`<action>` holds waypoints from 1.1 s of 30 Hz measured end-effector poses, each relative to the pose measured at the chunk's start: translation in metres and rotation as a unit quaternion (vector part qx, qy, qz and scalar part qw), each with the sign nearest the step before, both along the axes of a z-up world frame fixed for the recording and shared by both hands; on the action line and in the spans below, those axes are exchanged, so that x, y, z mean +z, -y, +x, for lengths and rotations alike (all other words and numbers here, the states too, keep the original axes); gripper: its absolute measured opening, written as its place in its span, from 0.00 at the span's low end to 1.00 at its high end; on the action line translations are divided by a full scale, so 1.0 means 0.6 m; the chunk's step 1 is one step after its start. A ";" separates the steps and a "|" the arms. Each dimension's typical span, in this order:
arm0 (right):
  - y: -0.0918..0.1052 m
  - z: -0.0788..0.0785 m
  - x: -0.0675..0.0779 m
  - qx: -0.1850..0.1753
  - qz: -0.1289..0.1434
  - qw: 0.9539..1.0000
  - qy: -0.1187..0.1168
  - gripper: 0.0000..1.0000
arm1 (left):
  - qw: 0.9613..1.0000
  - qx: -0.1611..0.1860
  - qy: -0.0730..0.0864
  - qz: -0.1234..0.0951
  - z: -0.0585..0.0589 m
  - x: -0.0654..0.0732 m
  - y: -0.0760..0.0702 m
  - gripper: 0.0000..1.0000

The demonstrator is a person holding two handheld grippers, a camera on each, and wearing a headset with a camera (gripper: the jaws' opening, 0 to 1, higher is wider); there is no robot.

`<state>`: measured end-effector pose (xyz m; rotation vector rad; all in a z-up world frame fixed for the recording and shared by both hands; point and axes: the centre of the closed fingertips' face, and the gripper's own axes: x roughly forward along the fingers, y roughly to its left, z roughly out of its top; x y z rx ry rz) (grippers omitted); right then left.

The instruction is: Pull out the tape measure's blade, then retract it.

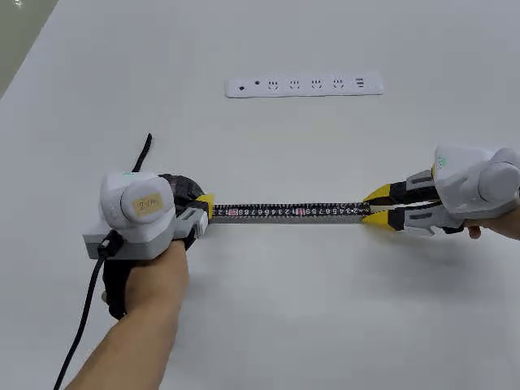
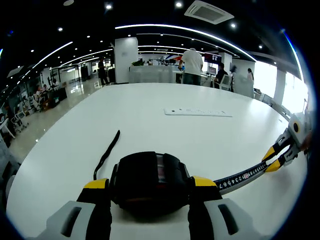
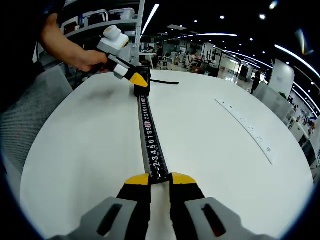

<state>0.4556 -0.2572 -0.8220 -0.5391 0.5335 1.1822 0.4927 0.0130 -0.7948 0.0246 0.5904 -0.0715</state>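
Observation:
The black tape measure case (image 2: 150, 179) sits on the white table, clamped between the yellow-tipped jaws of my left gripper (image 2: 150, 183). In the head view the left gripper (image 1: 203, 213) is at the left, with the case (image 1: 183, 191) half hidden under it. The dark numbered blade (image 1: 288, 211) stretches out to the right, flat just above the table. My right gripper (image 1: 375, 207) is shut on the blade's end. In the right gripper view the blade (image 3: 148, 132) runs away from the right gripper (image 3: 160, 179) to the case (image 3: 143, 76). The blade (image 2: 245, 176) also reaches the right gripper (image 2: 272, 160) in the left gripper view.
A white power strip (image 1: 304, 84) lies flat at the far side of the table. A black strap (image 1: 143, 152) trails from the case towards the back left. A black cable (image 1: 81, 321) hangs off the left gripper near the person's forearm. People stand beyond the table.

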 end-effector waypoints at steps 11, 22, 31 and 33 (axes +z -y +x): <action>0.000 0.000 0.001 0.000 -0.001 1.000 0.001 0.12 | 1.000 -0.002 -0.007 -0.003 -0.001 0.000 0.000 0.58; 0.000 0.000 0.004 -0.001 -0.004 1.000 0.000 0.12 | 1.000 -0.002 -0.016 -0.011 -0.003 0.001 0.000 0.58; -0.002 0.001 0.006 -0.001 -0.002 1.000 -0.001 0.12 | 1.000 -0.005 -0.018 -0.015 -0.004 0.001 -0.001 0.58; -0.002 0.002 0.006 -0.001 -0.002 1.000 -0.002 0.12 | 1.000 -0.005 -0.019 -0.017 -0.004 0.001 -0.002 0.58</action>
